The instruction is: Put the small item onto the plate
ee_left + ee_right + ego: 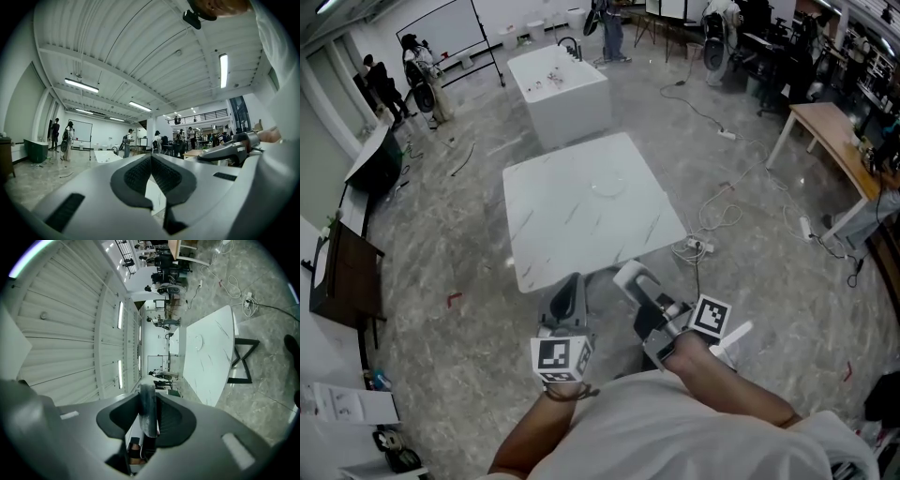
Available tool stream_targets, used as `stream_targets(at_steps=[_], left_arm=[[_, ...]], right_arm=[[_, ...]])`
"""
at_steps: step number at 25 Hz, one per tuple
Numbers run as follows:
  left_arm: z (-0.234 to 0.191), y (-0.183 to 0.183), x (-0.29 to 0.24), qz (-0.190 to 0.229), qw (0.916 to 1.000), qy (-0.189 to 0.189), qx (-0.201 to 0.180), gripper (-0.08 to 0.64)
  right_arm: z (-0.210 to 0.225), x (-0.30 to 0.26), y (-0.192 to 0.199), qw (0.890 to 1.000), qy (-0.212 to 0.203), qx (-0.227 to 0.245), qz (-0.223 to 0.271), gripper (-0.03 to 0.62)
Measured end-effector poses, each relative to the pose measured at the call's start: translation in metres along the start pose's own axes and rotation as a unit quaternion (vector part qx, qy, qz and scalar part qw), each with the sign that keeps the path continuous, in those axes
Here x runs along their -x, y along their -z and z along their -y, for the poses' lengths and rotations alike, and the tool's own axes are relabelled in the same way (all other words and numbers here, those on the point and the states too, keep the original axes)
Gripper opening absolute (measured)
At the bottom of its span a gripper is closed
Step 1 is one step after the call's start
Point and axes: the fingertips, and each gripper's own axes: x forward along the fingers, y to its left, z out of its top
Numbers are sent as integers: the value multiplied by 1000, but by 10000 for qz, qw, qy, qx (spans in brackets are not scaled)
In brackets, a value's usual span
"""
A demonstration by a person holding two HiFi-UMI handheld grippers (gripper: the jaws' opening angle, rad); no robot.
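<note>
A white marble table (581, 225) stands just ahead of me, with a clear glass plate (607, 183) near its far side. Both grippers are held level in front of my body, short of the table's near edge. In the right gripper view my right gripper (149, 397) is shut on a small flat grey item (147, 409) that stands edge-on between the pads; the table (211, 357) and plate (199, 341) lie far ahead. In the head view the right gripper (628, 275) is beside the left gripper (572, 289). The left gripper (151, 159) has its pads together with nothing in them.
Beyond the table is a white block-shaped counter (558, 89). Cables and a power strip (701, 246) trail on the floor to the table's right. A wooden desk (830, 136) is at the right, a dark cabinet (342, 272) at the left. People stand far back.
</note>
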Motion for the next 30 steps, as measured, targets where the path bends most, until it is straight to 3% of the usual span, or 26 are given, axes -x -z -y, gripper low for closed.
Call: stream_targets(at_steps=[8,18,24,30], left_arm=[[-22,12,-87,1,9997,-240,88,6],[-26,21,-231,5,9978,-651,137,6],[-24,27,-283,-66,9967,-794,177,6],[-43,39,-325,-182,9960,-853,196,6]], right_arm=[[23,-65,-71,9994,14,-135,-312,100],[35,-135,-204,9975,-26,-115,-690,100],[43,-162,-241,9946,-6,-185,-1017,100],[60,-199,-272,9949,70,-270,-973,100]])
